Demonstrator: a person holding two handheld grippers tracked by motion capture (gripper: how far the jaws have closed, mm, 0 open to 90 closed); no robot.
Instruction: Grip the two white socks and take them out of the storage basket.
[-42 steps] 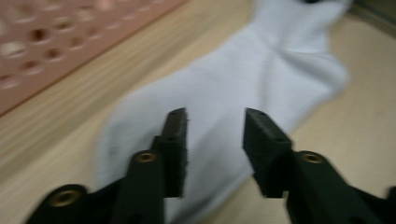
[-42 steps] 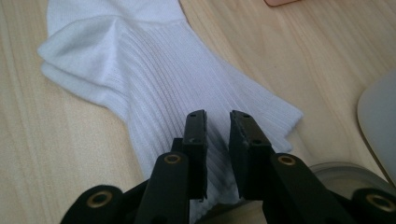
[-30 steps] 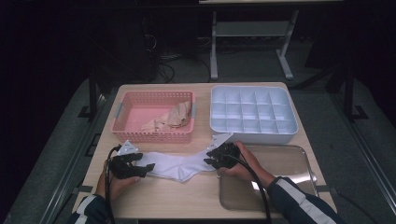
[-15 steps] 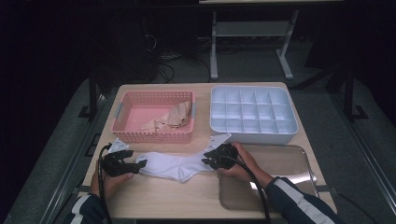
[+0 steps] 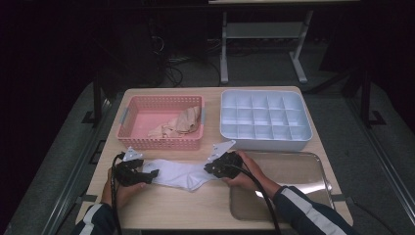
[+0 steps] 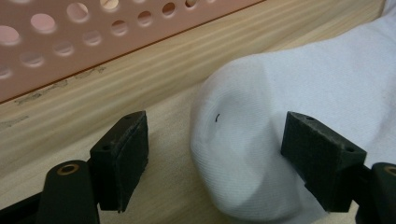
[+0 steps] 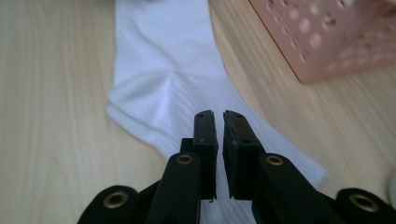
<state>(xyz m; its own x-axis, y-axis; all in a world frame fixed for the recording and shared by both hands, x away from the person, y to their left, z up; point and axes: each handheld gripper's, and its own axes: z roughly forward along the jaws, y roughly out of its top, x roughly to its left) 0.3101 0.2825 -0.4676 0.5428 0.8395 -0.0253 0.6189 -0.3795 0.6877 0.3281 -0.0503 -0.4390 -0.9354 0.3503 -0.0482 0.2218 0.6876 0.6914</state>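
My left gripper (image 6: 215,154): jaws just been opening, now spread wide, toe of the white sock (image 6: 299,116) between the pads, not pinched. My right gripper (image 7: 219,126): jaws just closing, now nearly pressed together over the sock's ribbed cuff; whether fabric is caught I can't tell. One sock, flat on the tabletop (image 5: 166,205) beside one pink basket (image 5: 161,139). One white divider tray (image 5: 266,139).

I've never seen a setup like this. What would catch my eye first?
A white sock lies stretched on the wooden table between two hand-held grippers: the left gripper with open jaws around the toe, the right gripper at the cuff, jaws nearly shut. Behind stand a pink basket holding beige socks and an empty white divided tray.
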